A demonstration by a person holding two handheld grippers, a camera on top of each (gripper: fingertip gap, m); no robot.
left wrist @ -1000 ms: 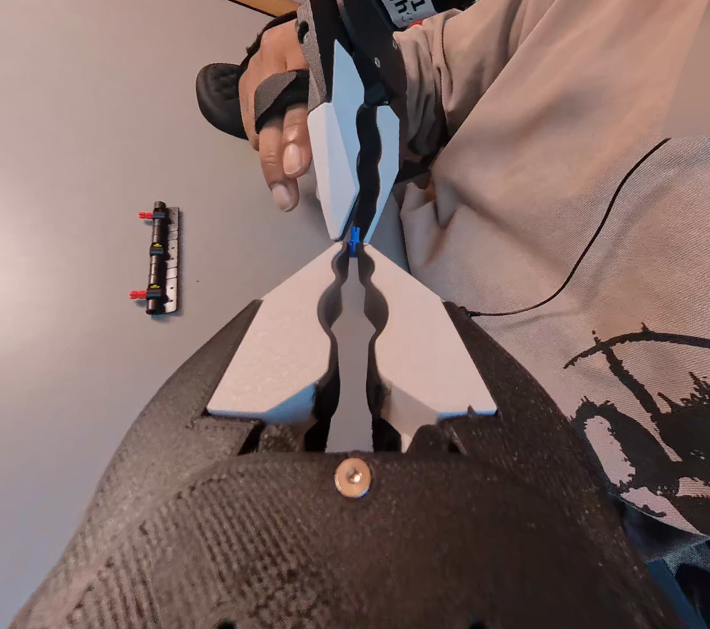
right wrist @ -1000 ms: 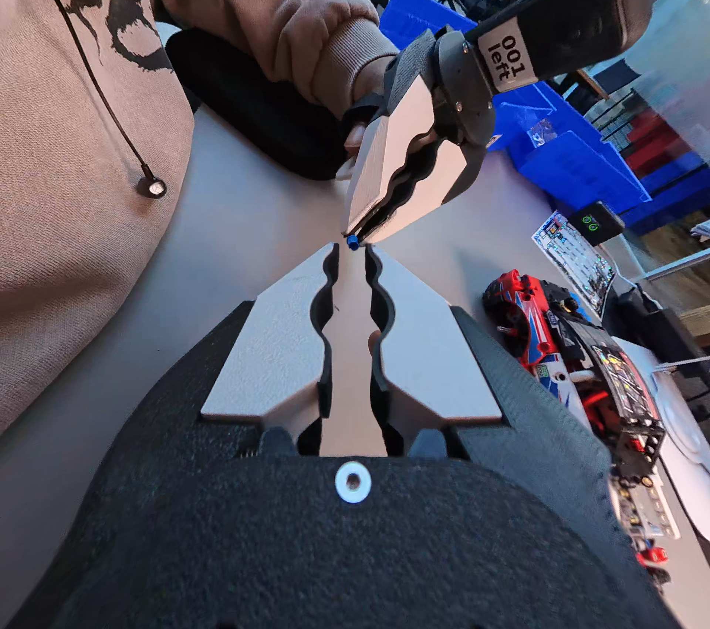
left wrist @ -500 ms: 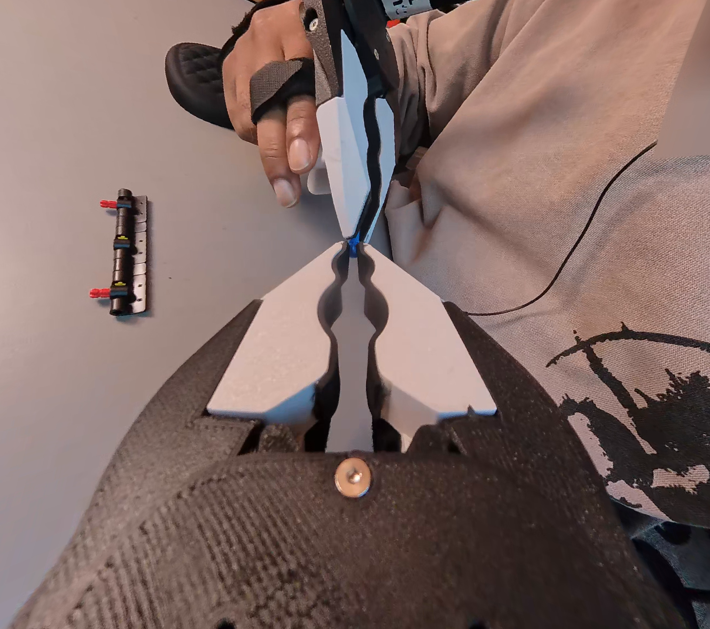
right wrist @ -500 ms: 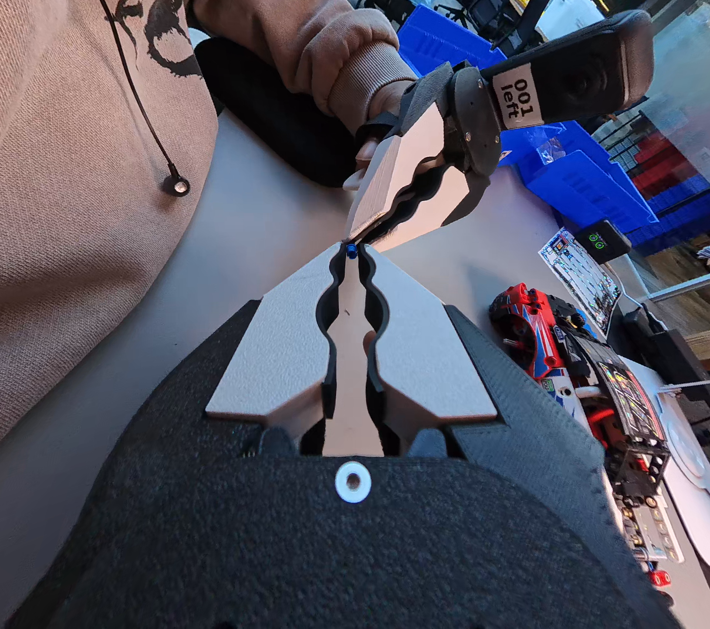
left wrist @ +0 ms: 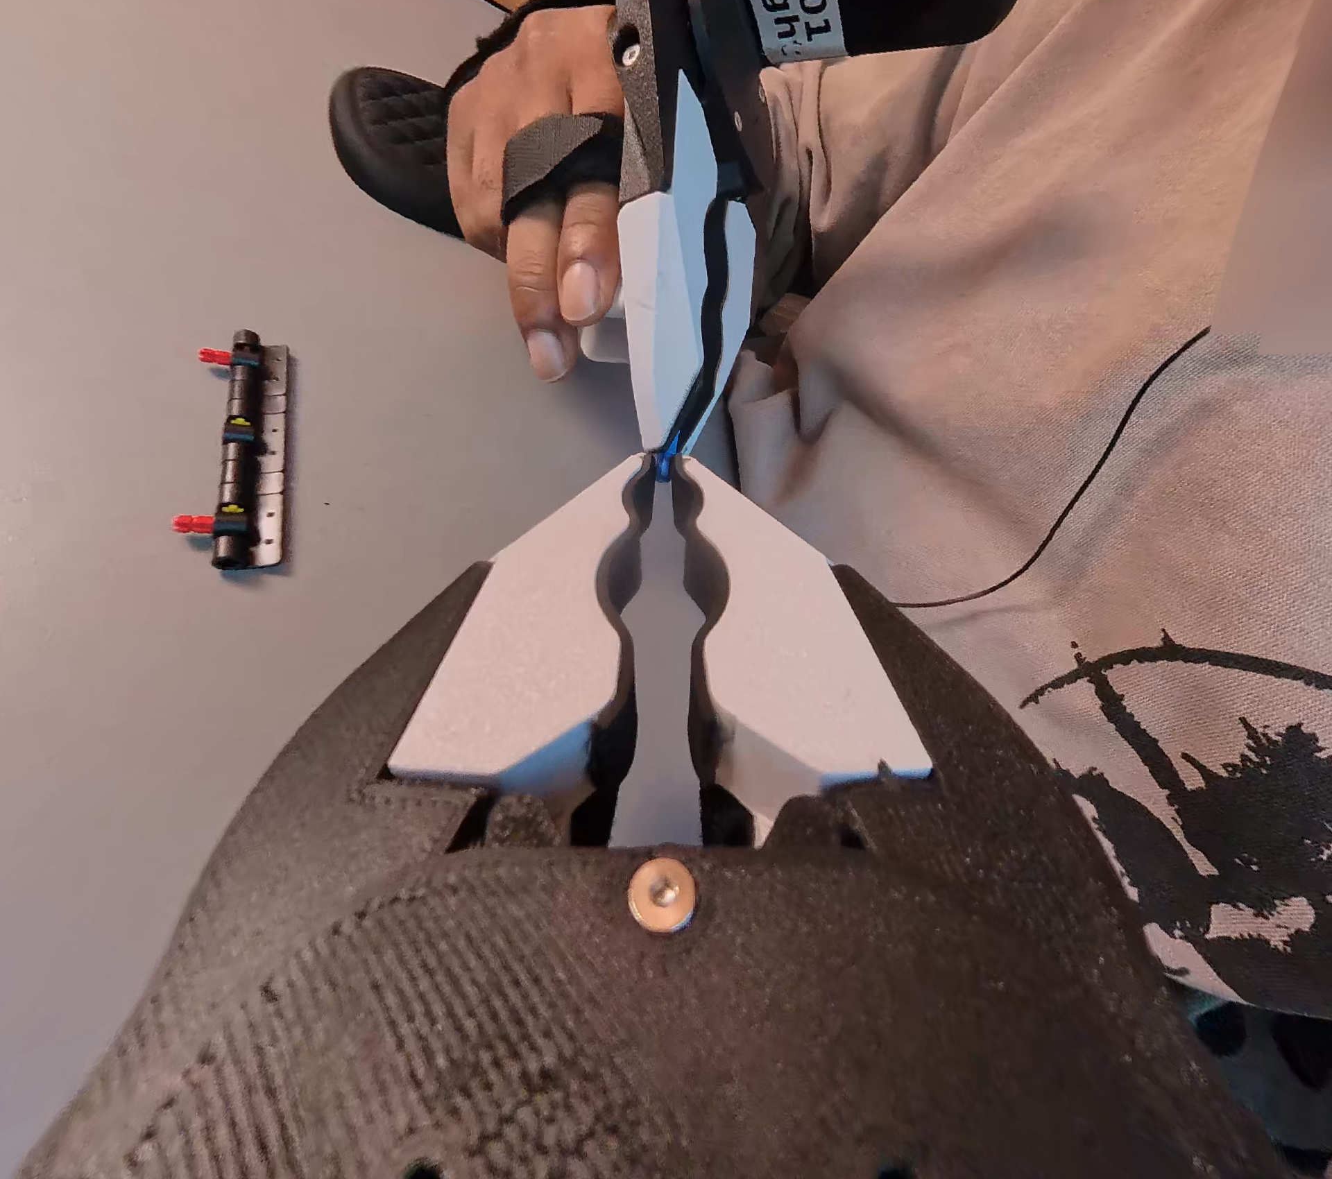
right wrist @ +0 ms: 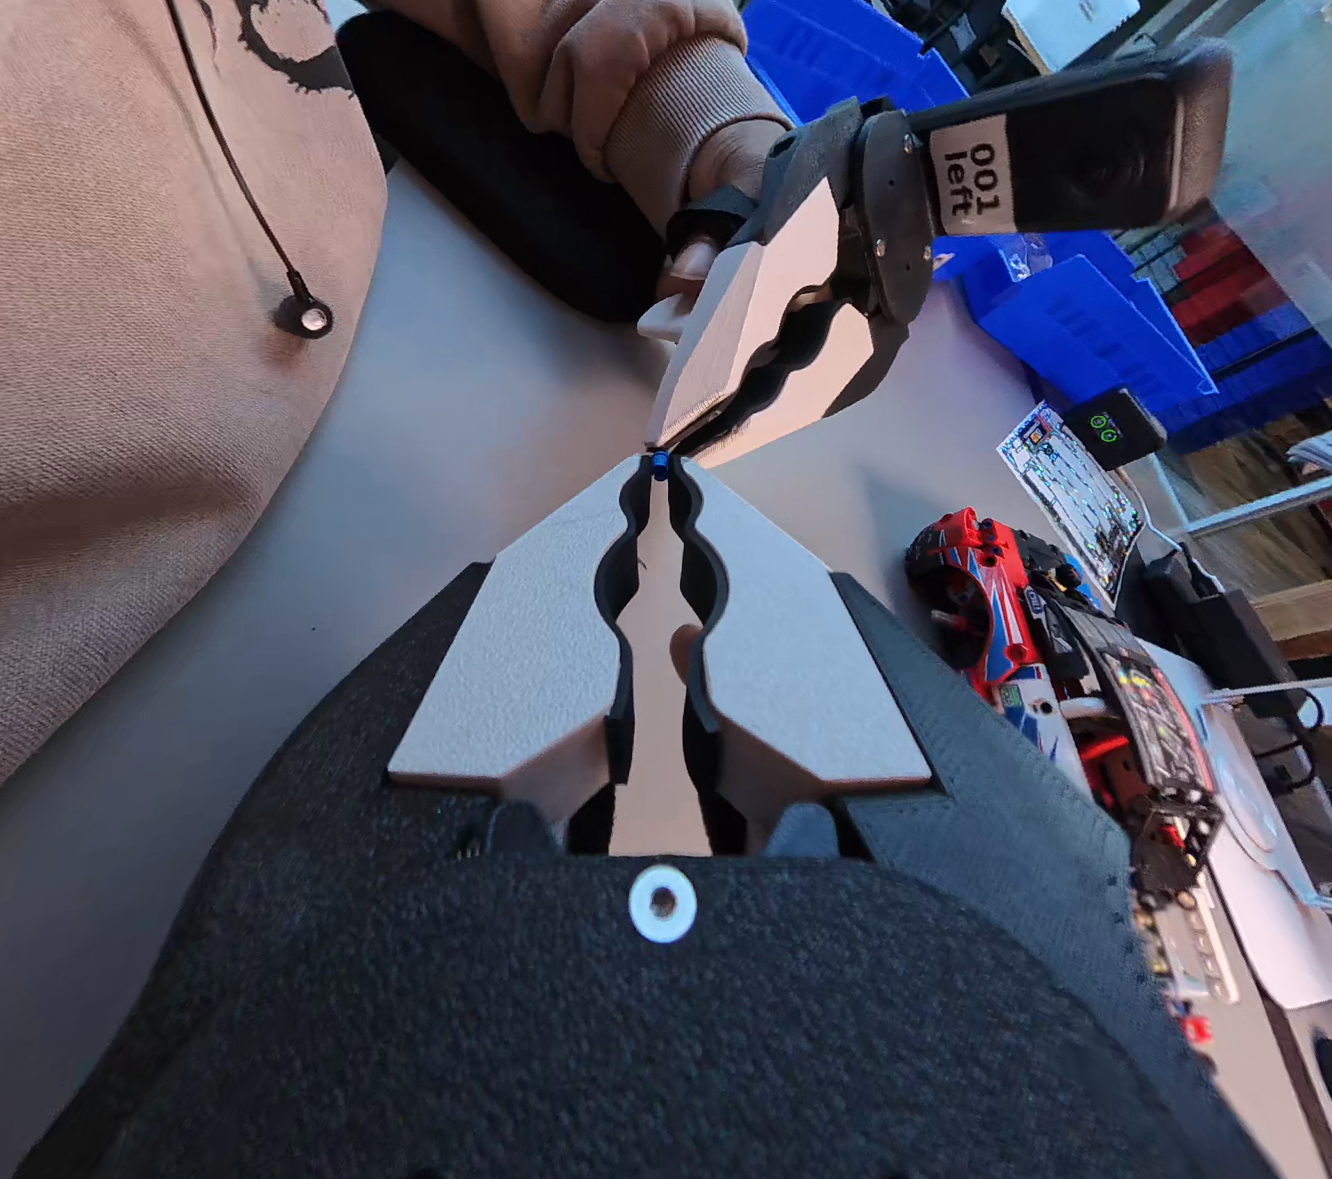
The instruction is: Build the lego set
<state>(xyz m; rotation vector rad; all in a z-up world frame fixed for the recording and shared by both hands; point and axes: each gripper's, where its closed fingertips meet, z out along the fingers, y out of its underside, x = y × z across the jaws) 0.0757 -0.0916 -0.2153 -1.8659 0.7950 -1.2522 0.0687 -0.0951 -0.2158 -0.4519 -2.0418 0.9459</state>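
We hold both grippers tip to tip above the table [left wrist: 144, 150], and a small blue pin [left wrist: 663, 466] sits right where the tips meet. Our left gripper [left wrist: 662, 468] has its jaws drawn narrow, and the pin shows between the tips; the right gripper [left wrist: 674, 442] comes in from straight ahead of them, its jaws nearly closed along their whole length, with the pin's far end reaching into its tips. From the right wrist view the pin [right wrist: 659, 466] lies pinched between the narrow tips of our right gripper [right wrist: 657, 468], while the left gripper [right wrist: 667, 444] angles in from ahead and to the right, its tips touching or all but touching the pin; we cannot tell which of the two truly bears it. Well off to the left of the left jaws a black bar [left wrist: 249, 451] with red pegs lies flat on the table. To the right of the right jaws and nearer to us, a red car [right wrist: 1023, 625] stands on the table, with blue bins [right wrist: 1081, 308] farther off beyond the left gripper.
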